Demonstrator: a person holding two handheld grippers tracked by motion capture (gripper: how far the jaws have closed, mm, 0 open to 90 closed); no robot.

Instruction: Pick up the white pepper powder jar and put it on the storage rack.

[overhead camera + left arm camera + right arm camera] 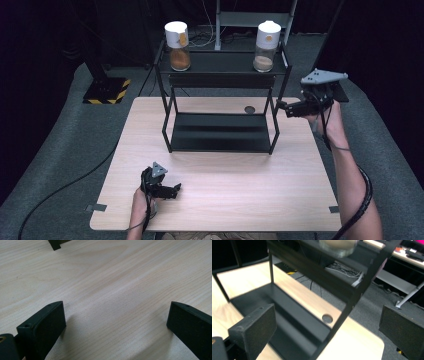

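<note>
Right jar [267,46], white lid, pale powder at bottom, sits on the rack [222,70] top shelf; your right gripper [286,109] is beside rack's right post, released, nothing btwn pads. Left jar [177,46]: orange-brown powder. Left gripper [175,190] released on wood table [240,200]. Dark room; right gripper view blurs the jar.

In your right gripper view the top edge is cutting off the right jar [337,247], and blur is smearing what remains. In your left gripper view the shelf [55,244] is showing as one leg, the rest lying outside.
</note>
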